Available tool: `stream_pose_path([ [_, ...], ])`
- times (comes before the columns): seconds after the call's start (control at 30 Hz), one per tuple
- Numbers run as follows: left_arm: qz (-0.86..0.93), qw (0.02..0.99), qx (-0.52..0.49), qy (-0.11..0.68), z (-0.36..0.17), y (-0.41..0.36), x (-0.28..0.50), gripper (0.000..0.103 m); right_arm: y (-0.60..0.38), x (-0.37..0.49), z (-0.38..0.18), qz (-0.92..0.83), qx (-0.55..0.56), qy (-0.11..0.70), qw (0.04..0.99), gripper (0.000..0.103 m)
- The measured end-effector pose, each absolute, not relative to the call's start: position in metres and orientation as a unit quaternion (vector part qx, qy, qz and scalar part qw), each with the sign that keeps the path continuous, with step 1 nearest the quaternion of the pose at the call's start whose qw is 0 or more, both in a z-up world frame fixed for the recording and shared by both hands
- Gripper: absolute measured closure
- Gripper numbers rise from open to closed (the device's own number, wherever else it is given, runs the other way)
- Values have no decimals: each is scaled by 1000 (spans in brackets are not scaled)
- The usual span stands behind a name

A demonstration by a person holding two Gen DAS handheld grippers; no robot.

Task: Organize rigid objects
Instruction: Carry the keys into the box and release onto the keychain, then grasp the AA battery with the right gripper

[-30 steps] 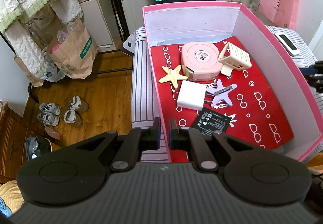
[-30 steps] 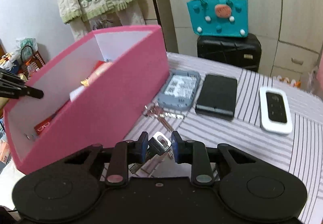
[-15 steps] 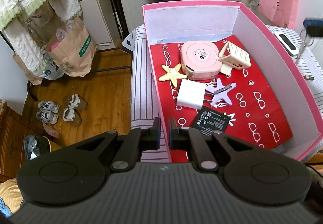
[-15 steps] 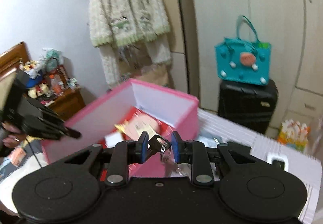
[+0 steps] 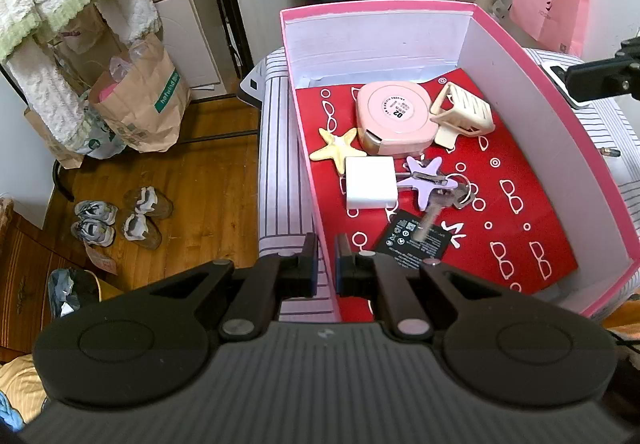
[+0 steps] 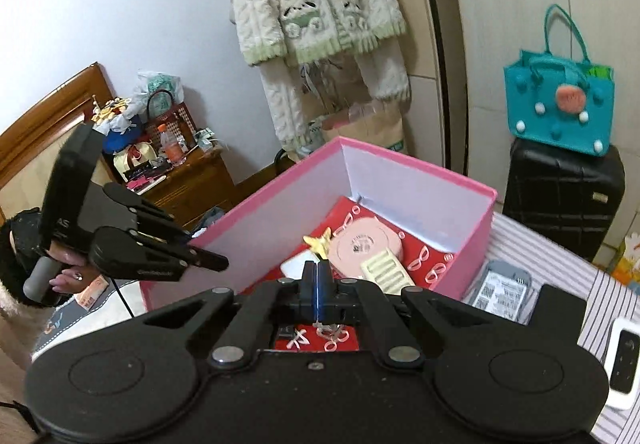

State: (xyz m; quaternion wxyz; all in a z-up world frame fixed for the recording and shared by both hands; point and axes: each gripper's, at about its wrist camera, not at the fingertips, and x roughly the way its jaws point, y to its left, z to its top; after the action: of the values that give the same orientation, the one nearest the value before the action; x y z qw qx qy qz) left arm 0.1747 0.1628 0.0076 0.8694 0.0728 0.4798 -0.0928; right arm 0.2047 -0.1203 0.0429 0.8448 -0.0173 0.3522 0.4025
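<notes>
The bunch of keys [image 5: 448, 195] lies on the red patterned liner inside the pink box [image 5: 560, 147], one key blurred and overlapping the black card [image 5: 412, 242] at about 6 o'clock from the ring. Touching the keys at 9 o'clock is a lilac star clip [image 5: 426, 175], and beyond it a white charger block [image 5: 370, 181]. At 12 o'clock from these sits a pink round-cornered tape measure [image 5: 394, 117], with a yellow star [image 5: 338, 147] at its 8 o'clock and a cream claw hair clip [image 5: 460, 115] at its 3 o'clock.

The right gripper [image 6: 318, 284] hangs over the box with its jaws pressed together on nothing, having just closed. The left gripper [image 5: 326, 266] hovers by the box's near corner, its fingers almost meeting, nothing between them.

Outside the box, on the striped cloth [image 6: 560, 268], lie a grey device [image 6: 500, 292] and a white remote [image 6: 624, 360].
</notes>
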Motion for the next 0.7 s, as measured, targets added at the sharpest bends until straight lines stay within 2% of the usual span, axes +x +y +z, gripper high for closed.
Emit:
stream_pose_path([
  [0.1,-94,868,72,482,8,163,175,96,-135,202,44,392,-14,356,848,101],
  [0.2,-95,868,70,482,7,164,175,96,-157,197,45,368,-16,368,853,94],
  [0.3,-95,869,70,481,8,164,175,96,-185,192,34,323,-15,394,860,94],
  [0.53,-88,870,68,481,7,163,174,96,-244,177,-29,227,8,446,866,88],
  [0.7,-80,869,69,483,7,160,174,96,-258,173,-58,202,12,455,867,85],
])
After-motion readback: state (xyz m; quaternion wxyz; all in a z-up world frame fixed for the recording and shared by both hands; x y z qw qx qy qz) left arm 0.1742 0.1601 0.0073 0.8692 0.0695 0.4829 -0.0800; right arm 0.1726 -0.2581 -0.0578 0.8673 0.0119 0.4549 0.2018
